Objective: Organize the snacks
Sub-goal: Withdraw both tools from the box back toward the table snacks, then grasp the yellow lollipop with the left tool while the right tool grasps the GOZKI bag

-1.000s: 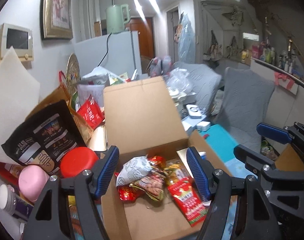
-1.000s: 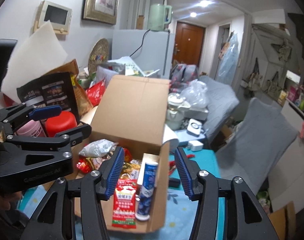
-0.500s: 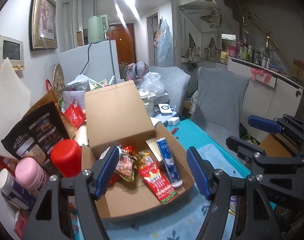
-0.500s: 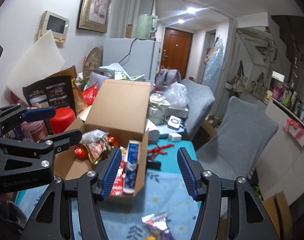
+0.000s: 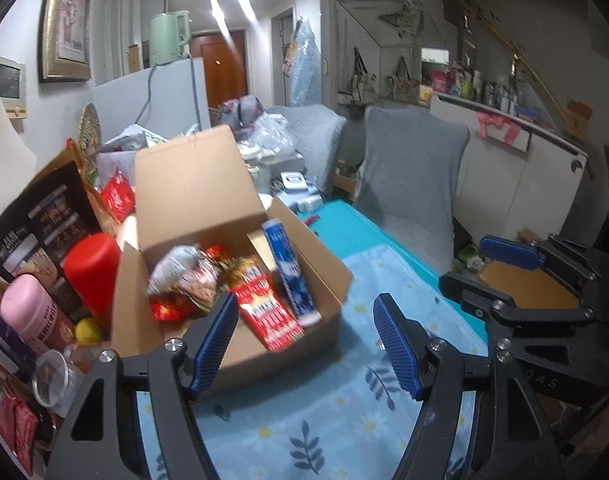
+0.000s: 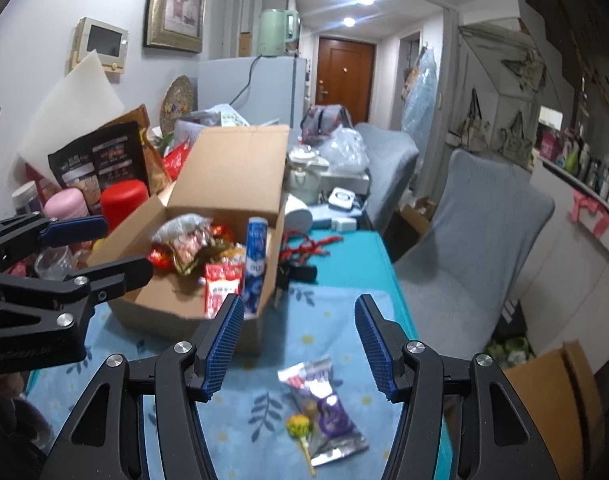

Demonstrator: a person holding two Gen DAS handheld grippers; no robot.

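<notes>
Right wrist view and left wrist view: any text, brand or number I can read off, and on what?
"GenRobot.AI", faint, on the left gripper body.
"DAS", faint, on the right gripper body.
Blue tube in the cardboard box: print blurred.
Red packet: unreadable.
Black bag: too small.

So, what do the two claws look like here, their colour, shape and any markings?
Both look alike. The left claw and the right claw have black angular frames with triangular cut-outs and silver round bolts. Each finger carries a blue ribbed pad. Raised lettering sits on the black bodies, too blurred to read. No cables or sleeves show.
</notes>
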